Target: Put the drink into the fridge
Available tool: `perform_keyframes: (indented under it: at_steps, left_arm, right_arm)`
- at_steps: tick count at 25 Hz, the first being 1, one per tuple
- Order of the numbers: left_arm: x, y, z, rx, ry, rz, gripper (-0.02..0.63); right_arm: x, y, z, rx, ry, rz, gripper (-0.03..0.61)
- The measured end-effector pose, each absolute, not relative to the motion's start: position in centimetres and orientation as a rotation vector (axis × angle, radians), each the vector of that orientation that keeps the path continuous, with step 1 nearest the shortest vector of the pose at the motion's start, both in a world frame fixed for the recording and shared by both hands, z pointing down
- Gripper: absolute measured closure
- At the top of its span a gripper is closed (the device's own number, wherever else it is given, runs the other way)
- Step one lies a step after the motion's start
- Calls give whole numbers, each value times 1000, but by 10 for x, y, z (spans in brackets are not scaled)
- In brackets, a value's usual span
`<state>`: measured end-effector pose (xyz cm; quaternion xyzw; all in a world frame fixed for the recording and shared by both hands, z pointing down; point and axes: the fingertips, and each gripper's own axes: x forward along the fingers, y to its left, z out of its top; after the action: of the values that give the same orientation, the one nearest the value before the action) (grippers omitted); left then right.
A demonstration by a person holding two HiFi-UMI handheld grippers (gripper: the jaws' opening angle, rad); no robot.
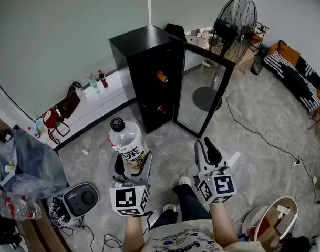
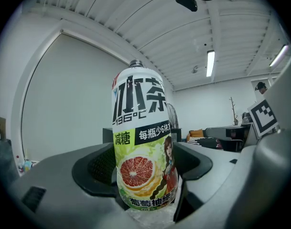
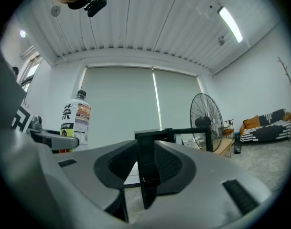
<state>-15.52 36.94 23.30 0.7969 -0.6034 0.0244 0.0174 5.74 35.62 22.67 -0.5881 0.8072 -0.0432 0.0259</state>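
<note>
Grey stone floor fills most of the head view. On it, against the pale wall, stands a tall black fridge with its glass door swung wide open to the right. A black pedestal fan stands just behind the door.

Nearer the person, the left claw is clenched round the lower body of the drink bottle. The bottle is held upright, with its black cap on top and a grapefruit printed on its green and white label. It is well short of the fridge, low in the view and out in front of the person.

Beside it, the right claw is released. Its jaws stand a narrow way apart with nothing between them, pointing towards the fridge.

Inside the fridge, an orange drink lies on an upper shelf and a red one lower down.
</note>
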Motion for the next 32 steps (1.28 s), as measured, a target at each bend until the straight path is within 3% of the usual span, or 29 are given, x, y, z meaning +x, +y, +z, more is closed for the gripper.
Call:
perform_keyframes:
  at_steps: [2,4,6,22,32]
  left_arm:
    - [-151,358,236,2472,-1871,81,238]
    - [-145,344,239,2469,-1870,86,237]
    - [-137,327,242,2462,-1876,91,237]
    - [-69,136,238,2343,-2022,96,238]
    - [-49,72,261,2259,-2067,145,237]
  right_arm:
    - [61,346,230,-1830,2493,-133,471]
    - [69,331,235,-1841,2478,-147,574]
    - [76,313,240,-1833,2481,-167,583]
    - [142,94,240,-1687,2619,-195,583]
    - [158,19,257,-1615,2676,-236,583]
